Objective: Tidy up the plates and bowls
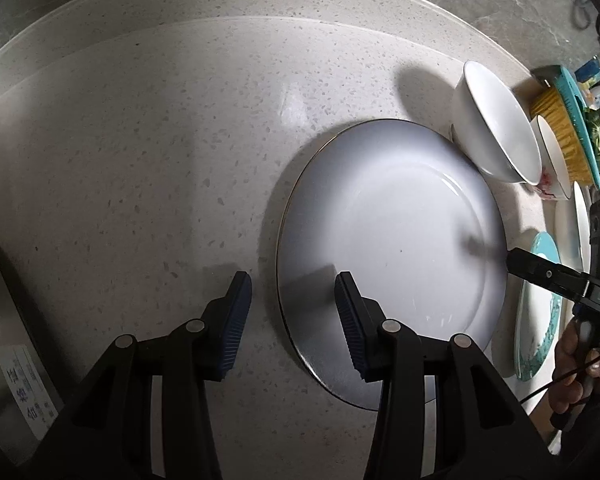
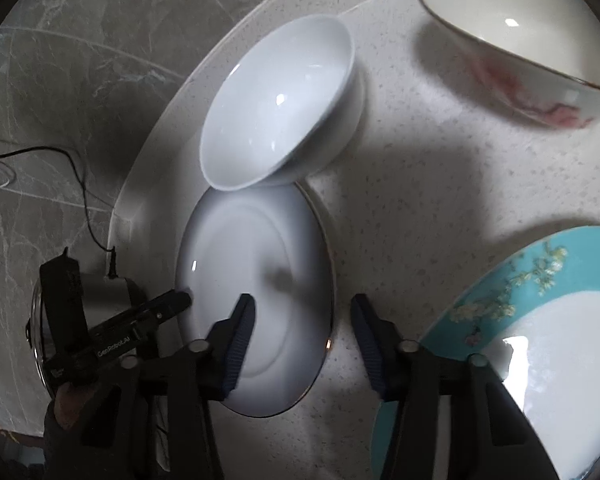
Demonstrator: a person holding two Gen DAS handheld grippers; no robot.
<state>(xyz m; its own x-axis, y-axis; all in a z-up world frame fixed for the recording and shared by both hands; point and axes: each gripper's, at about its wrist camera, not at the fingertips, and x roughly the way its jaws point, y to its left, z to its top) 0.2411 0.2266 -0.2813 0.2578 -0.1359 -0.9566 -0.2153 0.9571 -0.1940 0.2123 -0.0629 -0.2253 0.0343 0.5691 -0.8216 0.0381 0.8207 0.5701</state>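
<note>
A white plate with a thin gold rim (image 1: 392, 240) (image 2: 256, 272) lies flat on the speckled table (image 1: 140, 140). My left gripper (image 1: 295, 314) is open and straddles the plate's left rim, one pad over the table and one over the plate. My right gripper (image 2: 303, 336) is open astride the opposite rim. A white bowl (image 1: 496, 128) (image 2: 284, 100) sits tilted at the plate's far edge. Beyond it stands a bowl with a pink pattern (image 1: 552, 168) (image 2: 532, 52). A turquoise-rimmed plate (image 1: 540, 308) (image 2: 540, 320) lies to the right.
Another white plate (image 1: 580, 224) stands behind the turquoise one. A teal and yellow basket (image 1: 568, 128) sits at the table's far right. The grey marble floor (image 2: 60, 60) with a black cable (image 2: 80, 184) lies past the round table edge. A labelled box (image 1: 24, 384) is at the lower left.
</note>
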